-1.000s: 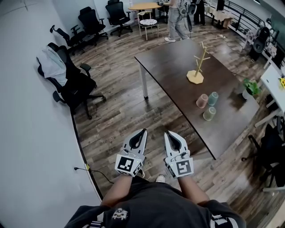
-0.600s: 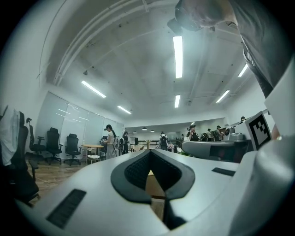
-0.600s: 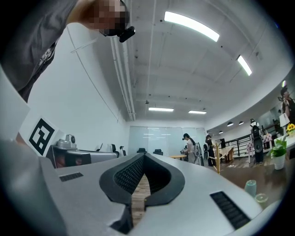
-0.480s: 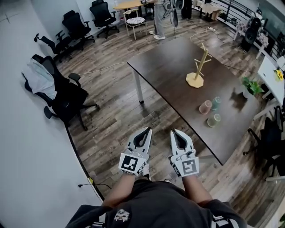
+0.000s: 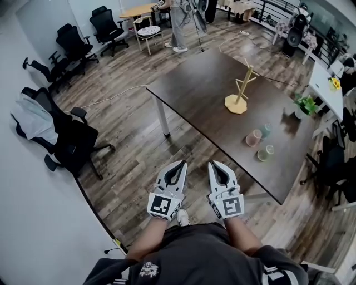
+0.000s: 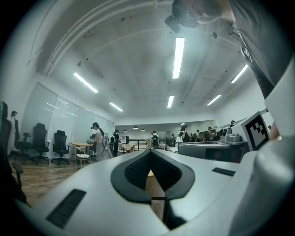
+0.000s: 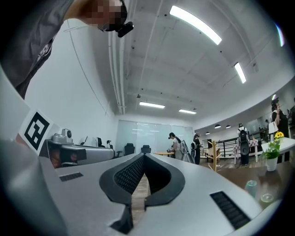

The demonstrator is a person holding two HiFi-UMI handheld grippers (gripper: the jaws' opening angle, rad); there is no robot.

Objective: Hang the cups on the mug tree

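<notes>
A wooden mug tree stands on the dark brown table, and it also shows far off as the mug tree in the right gripper view. Three cups stand upright nearer the table's front corner: a pink cup, a pale blue cup and a green cup. My left gripper and right gripper are held side by side close to my body, over the floor and short of the table. Both are shut with nothing in them.
Black office chairs stand at the left, one with a jacket over it. A person stands beyond the table near a round table. A potted plant sits on a white desk at the right. Wooden floor lies between me and the table.
The head view has swung: the chairs slid left and the table sits a little lower in frame. Both grippers stayed shut and side by side in front of me.
</notes>
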